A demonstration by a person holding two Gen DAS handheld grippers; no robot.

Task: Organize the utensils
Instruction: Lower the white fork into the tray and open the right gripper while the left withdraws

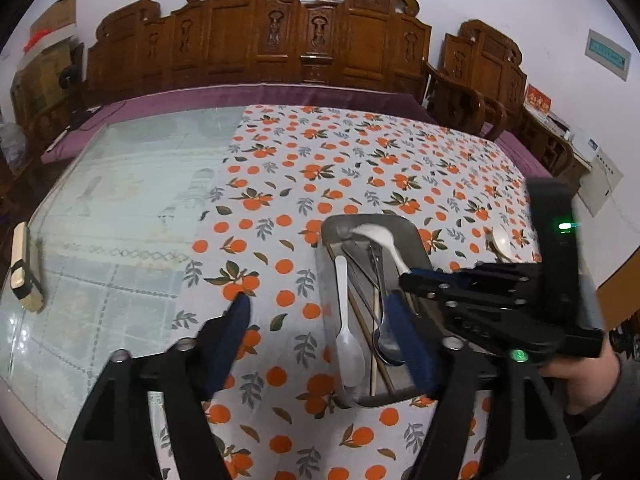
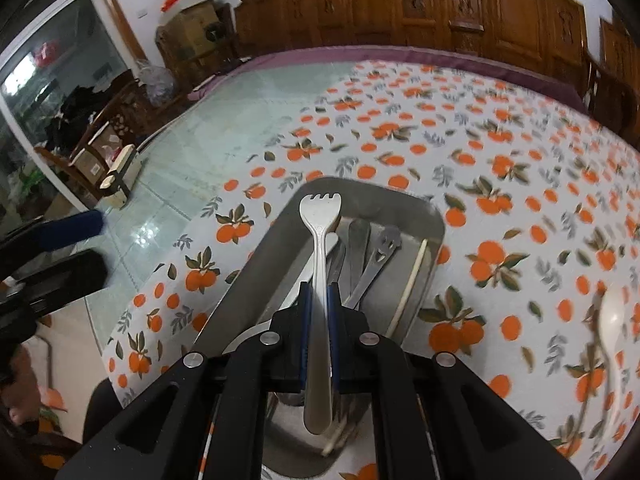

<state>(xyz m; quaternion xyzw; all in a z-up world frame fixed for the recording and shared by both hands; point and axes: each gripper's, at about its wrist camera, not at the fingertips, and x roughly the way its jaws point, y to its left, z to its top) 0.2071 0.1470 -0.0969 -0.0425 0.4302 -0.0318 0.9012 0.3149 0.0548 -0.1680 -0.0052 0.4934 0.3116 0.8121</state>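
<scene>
A metal tray (image 1: 412, 232) on the orange-print cloth holds a white plastic spoon (image 1: 347, 336), a metal spoon (image 1: 386, 332), chopsticks and other metal utensils. My left gripper (image 1: 320, 316) is open and empty; its right finger hangs over the tray's near right side. My right gripper (image 2: 319, 292) is shut on a spork (image 2: 320, 240), held over the tray (image 2: 436, 220) with its tines pointing away. The right gripper also shows in the left wrist view (image 1: 408, 276), over the tray. Another white spoon (image 2: 612, 320) lies on the cloth right of the tray.
The cloth (image 1: 360, 152) covers the right part of a glass-topped table (image 1: 120, 200). A small wooden block (image 1: 24, 268) lies near the table's left edge. Carved wooden chairs (image 1: 300, 32) stand behind the table.
</scene>
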